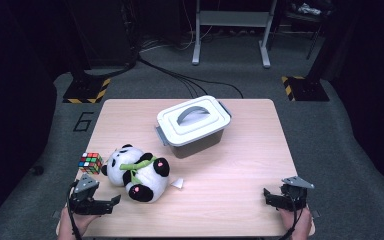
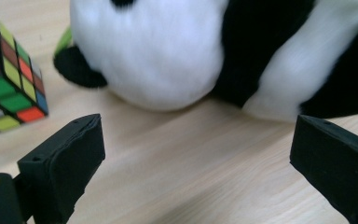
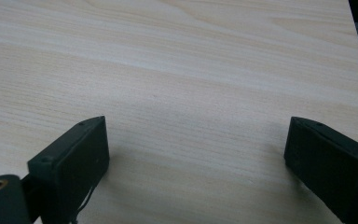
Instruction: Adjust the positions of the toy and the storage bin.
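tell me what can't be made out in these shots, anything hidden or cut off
- Inside of the lidded box: high view, the closed lid hides it.
- Panda toy: left gripper view, head and legs run off the top and right edges; its face isn't seen.
- Puzzle cube: left gripper view, cut by the left edge.
- White tag beside the panda: high view, too small to read.

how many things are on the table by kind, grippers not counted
plush panda: 1
puzzle cube: 1
lidded storage box: 1
small white scrap beside the panda: 1
total: 4
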A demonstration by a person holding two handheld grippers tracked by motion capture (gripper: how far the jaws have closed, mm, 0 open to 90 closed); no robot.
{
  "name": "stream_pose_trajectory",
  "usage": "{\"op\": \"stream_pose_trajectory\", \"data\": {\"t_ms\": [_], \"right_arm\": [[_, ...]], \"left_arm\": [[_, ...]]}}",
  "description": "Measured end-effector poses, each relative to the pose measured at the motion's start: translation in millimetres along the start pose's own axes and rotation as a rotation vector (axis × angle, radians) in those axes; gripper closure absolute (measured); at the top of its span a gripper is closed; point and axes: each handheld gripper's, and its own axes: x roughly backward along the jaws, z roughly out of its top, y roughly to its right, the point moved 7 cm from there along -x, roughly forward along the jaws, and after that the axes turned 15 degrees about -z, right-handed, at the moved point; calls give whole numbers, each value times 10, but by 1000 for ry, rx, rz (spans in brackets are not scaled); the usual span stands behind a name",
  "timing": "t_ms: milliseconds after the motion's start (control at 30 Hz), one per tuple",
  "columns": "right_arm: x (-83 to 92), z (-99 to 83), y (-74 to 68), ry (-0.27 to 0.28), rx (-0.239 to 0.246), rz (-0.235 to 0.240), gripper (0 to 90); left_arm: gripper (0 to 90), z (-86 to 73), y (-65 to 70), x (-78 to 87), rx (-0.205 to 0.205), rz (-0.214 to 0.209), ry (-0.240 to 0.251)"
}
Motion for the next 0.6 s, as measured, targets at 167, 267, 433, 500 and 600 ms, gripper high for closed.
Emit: {"op": "stream_pose_trajectory", "data": {"t_ms": [167, 267, 433, 500, 600], "right_arm": [[1, 0, -1, -1, -1, -1, 59], [3, -2, -2, -2, 2, 1, 57], [2, -1, -7, -8, 11, 15, 43], [-4, 4, -10, -13, 13, 14, 37], [-6, 8, -11, -20, 14, 16, 33]], "left_arm": [[0, -166, -132, -135, 32, 39, -26], [0, -201, -180, -173, 45, 38, -15], [0, -254, -233, -254, 33, 50, 6], [0, -284, -261, -301, 39, 65, 12], [0, -292, -282, -307, 25, 86, 9]]}}
